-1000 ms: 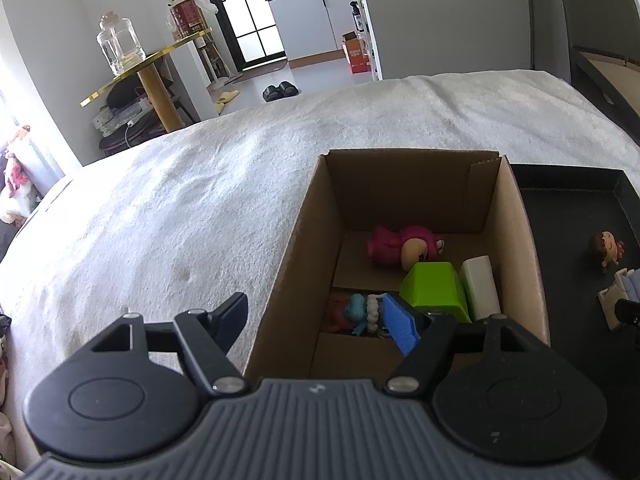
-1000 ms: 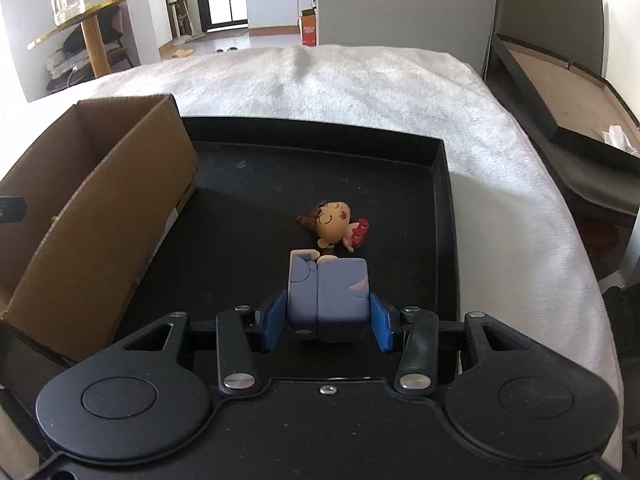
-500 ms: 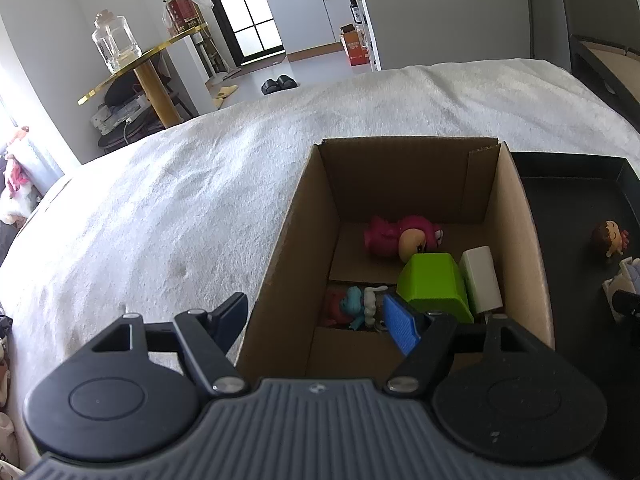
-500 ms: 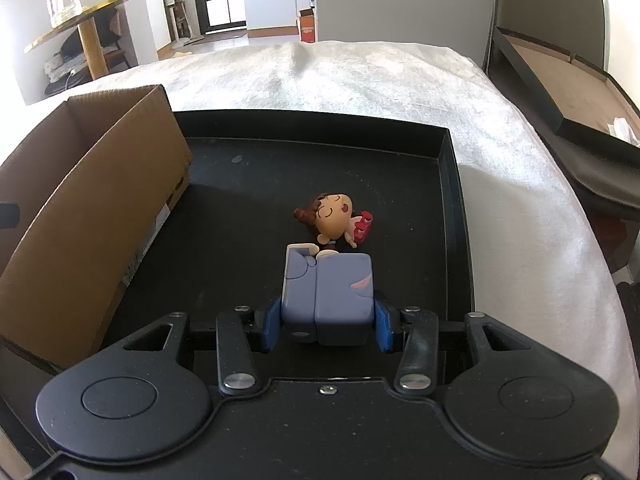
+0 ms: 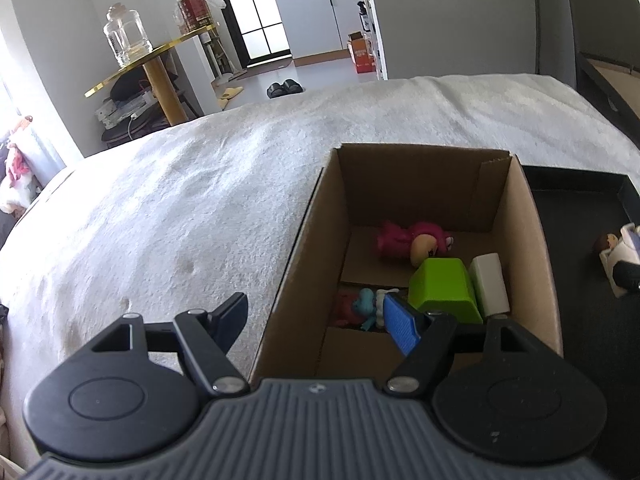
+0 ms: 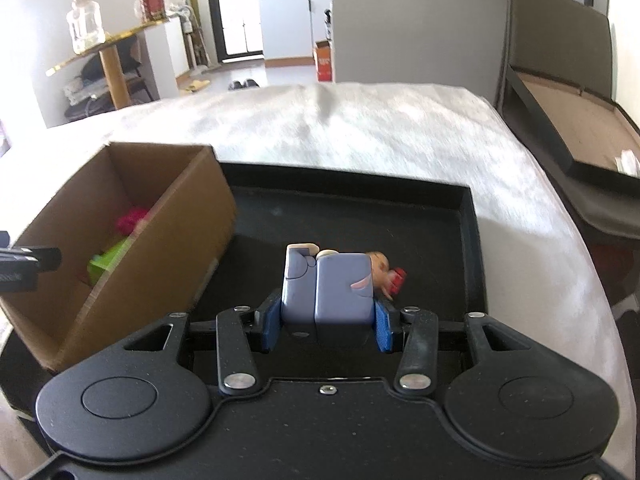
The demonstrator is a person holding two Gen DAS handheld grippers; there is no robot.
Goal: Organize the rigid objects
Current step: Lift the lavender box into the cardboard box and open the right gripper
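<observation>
Right claw (image 6: 325,324) clenched on the lavender block figure (image 6: 326,288) above the black tray (image 6: 466,216). Left claw (image 5: 320,316) released, straddling the cardboard box (image 5: 536,240) wall.

Lavender block toy (image 6: 326,288) clamped between blue pads above black tray (image 6: 464,216), small big-headed figurine (image 6: 382,270) lying on tray behind it, open cardboard box (image 5: 532,240) holding pink figure (image 5: 404,238), green block (image 5: 444,286), white block (image 5: 489,282), teal-and-red figure (image 5: 358,308)
</observation>
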